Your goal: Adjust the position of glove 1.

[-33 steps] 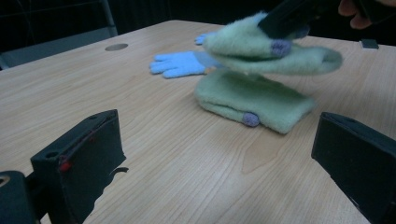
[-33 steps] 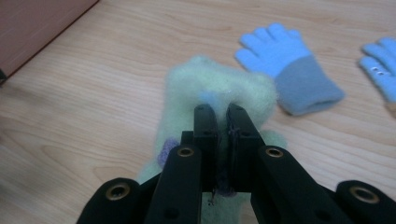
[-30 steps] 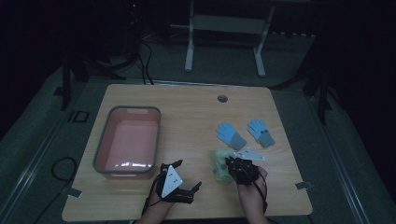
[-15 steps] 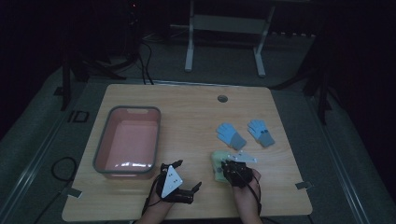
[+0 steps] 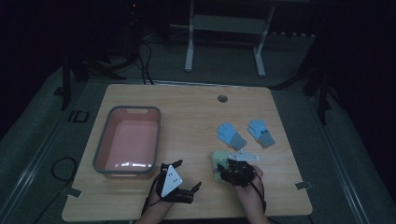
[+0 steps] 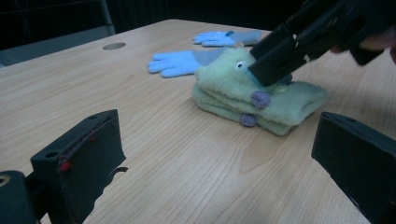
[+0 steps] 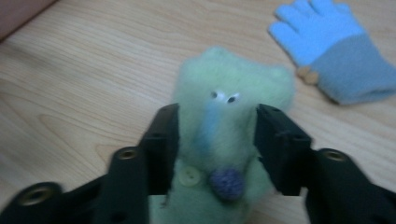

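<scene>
the green fuzzy gloves (image 5: pixel 220 164) lie stacked one on the other near the front right of the tabletop (image 5: pixel 196 116), and the right tool (image 5: pixel 229 171) sits right over them. its jaws have just been opening, and in the right gripper view they stand parted on either side of the top green glove (image 7: pixel 229 126), which lies between them with the pads close against the fleece; it looks like a release after setting the pair down, or a reset for a new bite. the left tool (image 5: pixel 191 189) waits near the front edge of the tabletop, well apart from the gloves, spread wide and holding nothing, likely parked until it is needed. the pink bin (image 5: pixel 128 142) stands to the left, nothing visible in it, a plausible place for the gloves to go. the two blue gloves (image 5: pixel 245 133) lie flat farther back on the right, untouched.

the high view gives the layout: bin, both glove pairs, both hands (image 5: pixel 250 186). the left gripper view shows from the side that the green gloves (image 6: pixel 257 100) are two layers, with purple pompoms on the edge and the right tool (image 6: pixel 280 56) coming down on top. the right gripper view brings out the small eyes, a button and one pompom on the fleece, and a blue glove (image 7: pixel 334 56) just beyond.
</scene>
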`<state>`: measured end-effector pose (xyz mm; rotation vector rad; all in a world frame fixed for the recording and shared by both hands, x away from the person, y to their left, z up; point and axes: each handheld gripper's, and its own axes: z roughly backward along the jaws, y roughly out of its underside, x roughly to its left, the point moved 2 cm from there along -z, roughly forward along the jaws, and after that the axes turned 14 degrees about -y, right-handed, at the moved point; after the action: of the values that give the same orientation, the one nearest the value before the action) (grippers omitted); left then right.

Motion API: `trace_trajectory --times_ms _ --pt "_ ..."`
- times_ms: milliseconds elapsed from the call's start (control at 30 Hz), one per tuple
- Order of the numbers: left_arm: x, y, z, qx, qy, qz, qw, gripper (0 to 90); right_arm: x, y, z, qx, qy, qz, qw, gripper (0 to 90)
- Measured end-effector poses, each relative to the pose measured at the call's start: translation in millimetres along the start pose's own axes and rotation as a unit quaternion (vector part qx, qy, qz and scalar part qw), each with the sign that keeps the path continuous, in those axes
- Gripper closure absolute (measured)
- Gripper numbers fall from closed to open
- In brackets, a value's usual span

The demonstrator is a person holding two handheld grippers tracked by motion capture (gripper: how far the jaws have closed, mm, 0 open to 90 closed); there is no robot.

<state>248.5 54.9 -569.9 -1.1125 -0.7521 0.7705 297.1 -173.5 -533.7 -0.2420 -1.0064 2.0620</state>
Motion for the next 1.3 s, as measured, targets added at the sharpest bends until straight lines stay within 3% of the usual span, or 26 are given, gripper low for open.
trace_trajectory --times_ms 200,300,367,467,533,633,667,733,767,800,900,933,967,1000,1033,1067,1100,1167,1200,1267,1300 --pt "-0.4 -1.0 -2.8 0.009 0.011 0.007 0.9999 2.2 -14.0 -8.4 10.0 -0.004 -0.036 0.004 0.9993 24.8" --pt "-2.9 -1.8 -4.3 0.012 0.019 0.012 0.9997 2.2 -17.9 -10.0 10.1 -0.003 -0.068 -0.001 0.9977 19.5" --pt "-4.1 -2.5 -5.0 0.017 0.042 0.016 0.9989 2.2 -20.6 -9.7 10.5 -0.009 -0.083 -0.005 0.9965 19.0" --pt "-6.1 -4.5 -5.3 0.022 0.039 -0.005 0.9990 2.2 -25.6 -8.8 12.3 -0.016 -0.103 -0.005 0.9945 14.7" --pt "-7.8 -7.0 -5.8 0.022 0.048 -0.016 0.9985 2.2 -29.2 -9.3 14.6 -0.025 -0.118 0.006 0.9927 14.7" --pt "-11.5 -11.4 -6.1 0.050 0.063 -0.012 0.9967 2.2 -35.0 -11.6 19.8 -0.028 -0.112 0.045 0.9923 14.6" --pt "-11.5 -11.4 -6.1 0.050 0.063 -0.012 0.9967 2.3 -35.0 -11.6 19.8 -0.028 -0.112 0.045 0.9923 14.6" --pt "-16.7 -16.4 -7.3 0.065 0.093 -0.011 0.9935 2.2 -41.2 -16.7 28.2 -0.041 -0.111 0.067 0.9906 13.5" --pt "-16.7 -16.4 -7.3 0.065 0.093 -0.011 0.9935 2.2 -42.8 -18.2 30.2 -0.039 -0.115 0.067 0.9904 13.8" --pt "-20.7 -19.5 -7.7 0.063 0.111 -0.018 0.9917 2.2 -44.4 -19.6 31.9 -0.035 -0.120 0.067 0.9899 13.9" --pt "-25.6 -23.1 -8.3 0.063 0.121 -0.027 0.9903 2.3 -47.8 -22.3 34.0 -0.027 -0.130 0.064 0.9890 14.1" --pt "-27.9 -25.2 -9.1 0.065 0.133 -0.031 0.9885 2.2 -49.3 -23.5 34.6 -0.026 -0.135 0.066 0.9883 14.1" --pt "-30.7 -28.3 -10.9 0.067 0.143 -0.031 0.9869 2.2 -50.9 -25.1 36.3 -0.026 -0.156 0.064 0.9853 13.4" --pt "-30.7 -28.3 -10.9 0.067 0.143 -0.031 0.9869 2.2 -50.9 -25.1 36.3 -0.026 -0.156 0.064 0.9853 13.4" --pt "-34.6 -32.2 -14.2 0.070 0.151 -0.042 0.9851 2.2 -50.5 -26.1 36.8 -0.032 -0.181 0.060 0.9812 13.4" --pt "-36.8 -34.0 -16.1 0.069 0.152 -0.055 0.9845 2.3 -50.2 -26.5 36.2 -0.029 -0.182 0.054 0.9813 13.5" --pt "-36.8 -34.0 -16.1 0.069 0.152 -0.055 0.9845 2.3 -50.1 -26.9 35.3 -0.031 -0.180 0.055 0.9817 13.6" --pt "-40.4 -38.3 -20.9 0.072 0.158 -0.072 0.9822 2.2 -50.1 -27.3 34.6 -0.028 -0.186 0.054 0.9807 14.1" --pt "-43.6 -43.0 -25.8 0.069 0.167 -0.084 0.9799 3.0 -52.2 -29.7 35.0 -0.036 -0.187 0.057 0.9800 30.8" --pt "-44.7 -45.3 -28.0 0.063 0.166 -0.087 0.9801 11.1 -55.6 -31.5 34.3 -0.024 -0.178 0.071 0.9812 42.8" --pt "-46.0 -49.2 -33.8 0.059 0.175 -0.097 0.9780 12.6 -57.4 -32.8 32.9 -0.021 -0.173 0.071 0.9822 48.3"
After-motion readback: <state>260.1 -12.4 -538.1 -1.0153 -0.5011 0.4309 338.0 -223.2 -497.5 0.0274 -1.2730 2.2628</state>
